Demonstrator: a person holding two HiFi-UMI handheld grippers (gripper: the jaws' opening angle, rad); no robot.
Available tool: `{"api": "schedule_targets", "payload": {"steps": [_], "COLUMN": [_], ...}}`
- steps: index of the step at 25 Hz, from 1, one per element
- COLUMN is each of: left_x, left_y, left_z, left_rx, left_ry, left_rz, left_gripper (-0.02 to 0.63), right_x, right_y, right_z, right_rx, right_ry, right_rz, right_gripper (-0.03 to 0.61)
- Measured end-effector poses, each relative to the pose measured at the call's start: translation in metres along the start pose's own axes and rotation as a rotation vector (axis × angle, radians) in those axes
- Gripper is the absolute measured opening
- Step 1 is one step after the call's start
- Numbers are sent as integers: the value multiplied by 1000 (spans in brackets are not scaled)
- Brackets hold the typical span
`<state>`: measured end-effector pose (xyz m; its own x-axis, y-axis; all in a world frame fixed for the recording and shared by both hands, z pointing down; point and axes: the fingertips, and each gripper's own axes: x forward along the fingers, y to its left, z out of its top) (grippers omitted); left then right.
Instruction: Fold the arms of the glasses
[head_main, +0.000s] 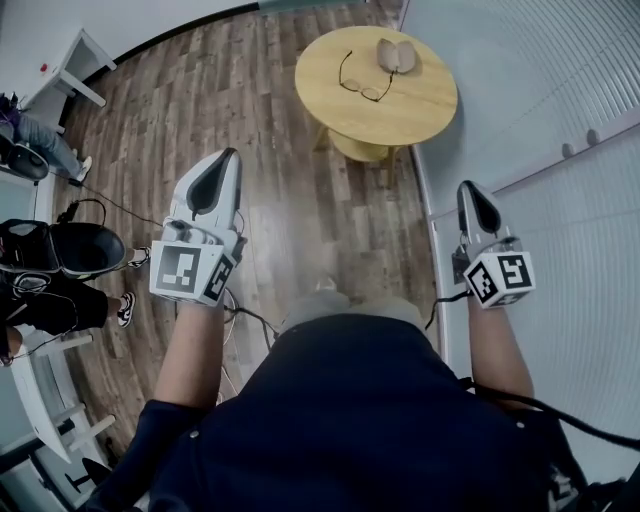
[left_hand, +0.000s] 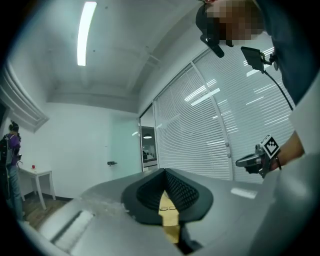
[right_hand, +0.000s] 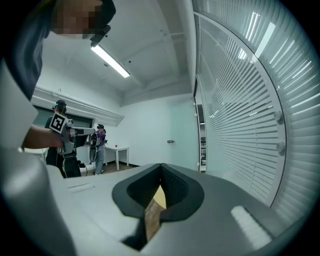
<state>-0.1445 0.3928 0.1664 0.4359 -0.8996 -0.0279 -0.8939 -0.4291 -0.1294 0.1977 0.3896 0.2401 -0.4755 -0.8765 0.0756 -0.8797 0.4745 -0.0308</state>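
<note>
Black-framed glasses lie with arms spread on a round wooden table far ahead of me, beside a tan glasses case. Both grippers are held level above the wooden floor, well short of the table. My left gripper is shut with nothing in it; through the slit under its pads the glasses show tiny on the table top. My right gripper is also shut and empty, close to the blind wall. Its own view shows only a sliver of table between the pads.
A wall of white blinds runs along the right. At the left sit a black chair, a person's legs, white tables and cables on the floor. Wooden floor stretches between me and the table.
</note>
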Motion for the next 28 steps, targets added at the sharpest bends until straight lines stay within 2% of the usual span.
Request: {"api": "schedule_targets", "payload": {"steps": [4, 12, 21, 28], "left_x": [9, 43, 110, 172], "left_y": [23, 39, 66, 87], "left_z": [-15, -25, -13, -19], "left_rx": [-6, -16, 13, 17], "left_ry": [9, 14, 21, 50], "left_rz": [-4, -5, 3, 27], "left_gripper": [0, 1, 0, 2], "right_x": [21, 59, 134, 197], "right_y": [8, -5, -39, -81], "right_z": [-4, -4, 2, -1], "right_rx": [8, 12, 48, 62], "right_ry": [4, -2, -3, 5], "right_rz": [-12, -6, 19, 45], "right_gripper": [6, 6, 6, 6]}}
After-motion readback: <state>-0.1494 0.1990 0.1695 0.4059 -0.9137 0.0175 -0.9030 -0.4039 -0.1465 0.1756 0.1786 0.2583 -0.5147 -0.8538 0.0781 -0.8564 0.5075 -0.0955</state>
